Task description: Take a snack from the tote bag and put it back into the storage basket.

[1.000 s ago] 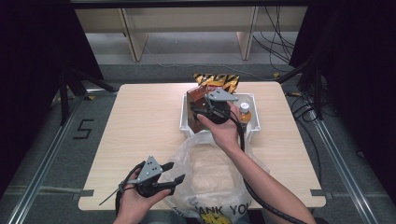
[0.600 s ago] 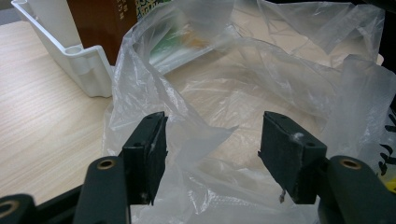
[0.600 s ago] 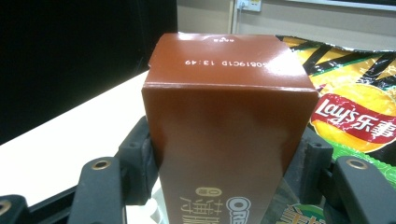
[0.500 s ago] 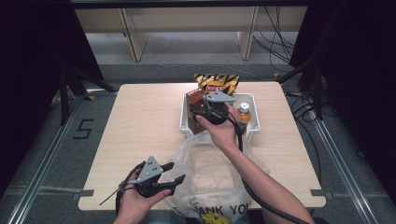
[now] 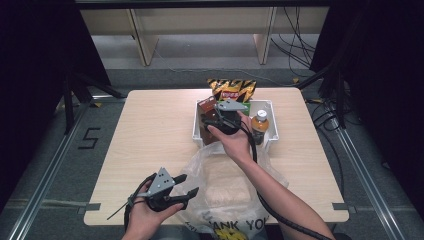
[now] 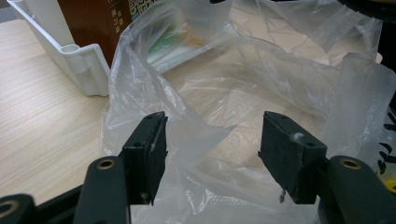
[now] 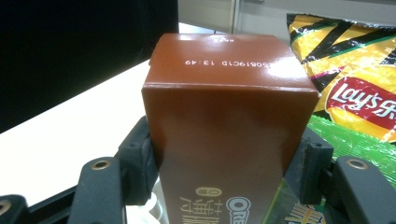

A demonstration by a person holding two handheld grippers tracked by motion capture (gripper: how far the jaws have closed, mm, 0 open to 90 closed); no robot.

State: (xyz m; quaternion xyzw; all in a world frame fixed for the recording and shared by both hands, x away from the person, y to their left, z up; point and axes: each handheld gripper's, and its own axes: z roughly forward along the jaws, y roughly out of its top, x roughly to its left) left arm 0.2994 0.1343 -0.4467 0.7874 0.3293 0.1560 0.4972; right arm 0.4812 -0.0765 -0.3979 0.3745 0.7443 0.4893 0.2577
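My right gripper is over the white plastic tray at the far side of the light wooden table. In the right gripper view its two black jaws sit against the left and right faces of a tall brown cardboard Oreo box, pads pressed to the sides, about two-thirds open because the box fills the gap. The box stands upright in the left part of the tray; from the high view its top shows just beyond the gripper.

Next to it in the tray: a green packet, touching or nearly touching the box on one side, and a small bottle with an orange cap in the right part. A yellow-and-black Lay's crisp bag leans at the tray's far edge.

My left gripper is at the near edge of the table, beside the clear thin plastic carrier bag, which lies open between the tray and me. In the left gripper view the jaws stand wide apart with a fold of the bag's film lying loose between them; neither pad presses on it. The tray's near corner is close behind the bag's rim.
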